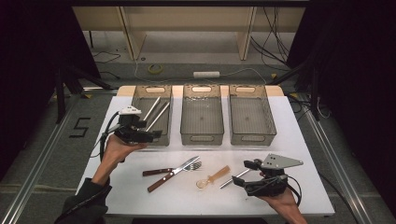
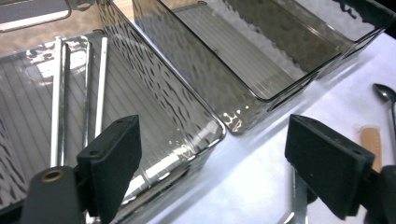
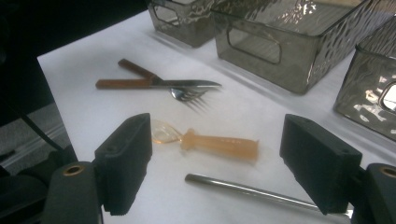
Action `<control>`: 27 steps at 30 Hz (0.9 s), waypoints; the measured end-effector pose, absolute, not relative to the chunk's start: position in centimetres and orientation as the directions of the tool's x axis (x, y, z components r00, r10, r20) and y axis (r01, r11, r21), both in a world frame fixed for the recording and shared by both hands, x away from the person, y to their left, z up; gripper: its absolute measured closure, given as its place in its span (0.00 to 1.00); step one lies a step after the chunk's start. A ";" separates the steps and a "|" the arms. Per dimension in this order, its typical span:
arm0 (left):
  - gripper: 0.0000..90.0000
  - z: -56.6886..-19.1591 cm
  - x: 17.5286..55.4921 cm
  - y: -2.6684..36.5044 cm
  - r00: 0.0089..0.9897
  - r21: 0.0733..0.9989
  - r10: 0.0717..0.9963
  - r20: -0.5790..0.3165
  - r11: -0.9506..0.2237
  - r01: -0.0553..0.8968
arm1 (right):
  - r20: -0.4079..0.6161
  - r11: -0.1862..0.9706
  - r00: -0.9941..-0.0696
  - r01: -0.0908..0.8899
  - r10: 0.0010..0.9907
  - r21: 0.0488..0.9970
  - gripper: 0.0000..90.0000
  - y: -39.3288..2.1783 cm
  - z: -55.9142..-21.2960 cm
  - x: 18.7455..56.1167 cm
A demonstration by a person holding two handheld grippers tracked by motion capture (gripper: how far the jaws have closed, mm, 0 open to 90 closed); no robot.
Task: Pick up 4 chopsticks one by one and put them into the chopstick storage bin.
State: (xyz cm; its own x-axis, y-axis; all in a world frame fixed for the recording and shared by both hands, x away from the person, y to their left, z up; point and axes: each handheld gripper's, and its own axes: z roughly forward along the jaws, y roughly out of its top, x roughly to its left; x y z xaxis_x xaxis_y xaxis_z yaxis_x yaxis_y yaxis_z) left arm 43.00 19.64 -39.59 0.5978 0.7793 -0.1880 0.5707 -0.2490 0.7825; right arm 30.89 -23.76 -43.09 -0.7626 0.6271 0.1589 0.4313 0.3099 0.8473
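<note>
Three smoky clear bins stand in a row at the back of the white table [image 1: 289, 140]. The left bin [image 1: 152, 89] holds thin metal rods [image 1: 156, 114], also seen in the left gripper view [image 2: 58, 93]. My left gripper [image 1: 155, 134] hovers at that bin's front edge, open and empty [image 2: 212, 140]. On the table lie a wooden-handled knife [image 1: 163, 179], a fork [image 1: 161, 171], an orange-handled plastic spoon [image 1: 218, 175] and a metal spoon [image 1: 233, 178]. My right gripper [image 1: 243, 172] is open beside the metal spoon, whose handle [image 3: 247, 190] and the orange spoon [image 3: 219, 145] lie ahead of its jaws [image 3: 217, 135].
The middle bin [image 1: 201, 88] and right bin [image 1: 250, 88] hold nothing. Bare white table lies in front of the right bin. Beyond the table are a floor with cables and wooden shelving. A person's forearms come in from the bottom edge.
</note>
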 end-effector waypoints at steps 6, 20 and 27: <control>0.20 -40.0 41.9 19.4 0.610 0.791 0.762 -0.218 -0.228 0.567 | 0.121 0.377 -0.776 0.429 0.620 0.821 0.29 -23.7 -43.3 31.2; 0.21 -40.8 39.1 18.1 0.664 0.808 0.714 -0.222 -0.247 0.535 | 0.059 0.474 -0.784 0.431 0.618 0.768 0.29 -23.8 -44.0 32.0; 0.20 -41.2 38.1 17.7 0.677 0.812 0.703 -0.217 -0.255 0.525 | 0.040 0.512 -0.793 0.430 0.608 0.743 0.29 -23.7 -44.3 32.2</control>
